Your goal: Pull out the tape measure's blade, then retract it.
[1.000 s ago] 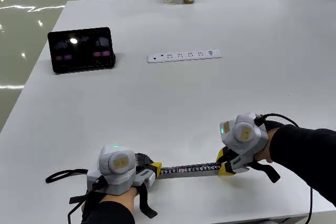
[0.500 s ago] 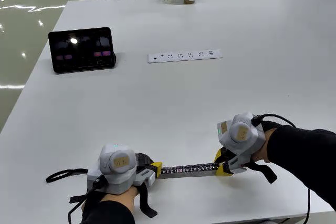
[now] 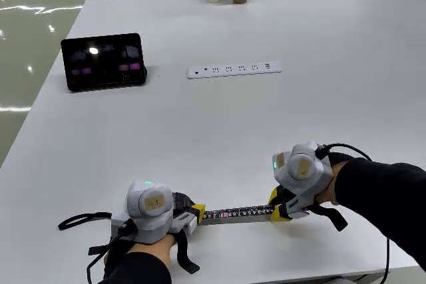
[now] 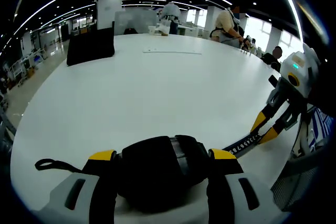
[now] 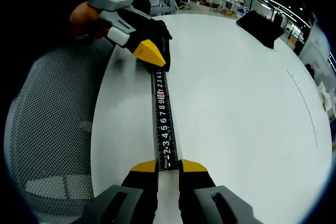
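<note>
Two grippers are engaged on one tape measure (image 3: 233, 215) at the near edge of the tabletop (image 3: 200, 131).

The left gripper (image 3: 197, 213) is closed on the case (image 4: 160, 169). Its own view shows the black body seated between the yellow jaw tips, filling the gap. Judged purpose: to anchor the case so that any pull acts on the blade alone.

The right gripper (image 5: 168, 165) is clamped on the free end of the blade (image 5: 161, 114), pinching it from either side by the lowest numerals. The blade runs straight from that pinch to the case mouth, flat on the tabletop or just above it; contact cannot be confirmed. In the head view it spans the gap between the grippers, roughly parallel to the near edge.

Extension is partial. A short run of graduations is exposed, and the grippers are near each other rather than well apart. Judged stage: somewhere within the pull-and-retract cycle. The direction of travel cannot be established from this moment.

Risk noted: an abrupt release by the right gripper would let the spring snap the blade home, so a guided return toward the case is advisable. The pull should be kept in line with the mouth to avoid a kink.

Tablet (image 3: 103, 62) and power strip (image 3: 233, 70) lie well apart from the work, toward the far side, and pose no obstruction.
</note>
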Available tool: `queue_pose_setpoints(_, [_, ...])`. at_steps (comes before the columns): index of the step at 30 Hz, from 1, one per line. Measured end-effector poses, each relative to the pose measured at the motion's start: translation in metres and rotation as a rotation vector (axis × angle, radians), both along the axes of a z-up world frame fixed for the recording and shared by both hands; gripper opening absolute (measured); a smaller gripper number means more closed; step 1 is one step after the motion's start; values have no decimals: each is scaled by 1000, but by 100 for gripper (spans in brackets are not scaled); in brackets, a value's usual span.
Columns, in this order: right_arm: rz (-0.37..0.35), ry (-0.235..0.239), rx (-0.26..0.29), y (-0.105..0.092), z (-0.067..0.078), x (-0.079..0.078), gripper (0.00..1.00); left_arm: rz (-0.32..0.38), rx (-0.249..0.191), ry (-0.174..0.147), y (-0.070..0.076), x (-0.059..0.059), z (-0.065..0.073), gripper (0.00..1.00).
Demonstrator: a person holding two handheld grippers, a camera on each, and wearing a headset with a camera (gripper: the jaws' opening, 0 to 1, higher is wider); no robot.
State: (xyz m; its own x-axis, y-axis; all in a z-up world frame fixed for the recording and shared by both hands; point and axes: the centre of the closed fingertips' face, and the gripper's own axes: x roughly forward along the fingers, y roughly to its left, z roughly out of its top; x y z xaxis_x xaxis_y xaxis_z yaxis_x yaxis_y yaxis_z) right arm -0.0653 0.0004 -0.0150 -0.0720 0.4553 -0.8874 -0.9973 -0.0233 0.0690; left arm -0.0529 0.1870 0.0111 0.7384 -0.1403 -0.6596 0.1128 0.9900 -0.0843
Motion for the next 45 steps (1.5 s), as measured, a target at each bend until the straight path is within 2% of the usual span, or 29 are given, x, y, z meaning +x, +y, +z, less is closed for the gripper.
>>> queue_pose_setpoints(13, [-6, 9, 25, 7, 3, -2, 11, -3, -6, 4, 0, -1, 1, 64])
queue_pose_setpoints(45, [8, 14, 32, 27, 0, -2, 12, -3, -7, 12, 0, 1, -2, 65])
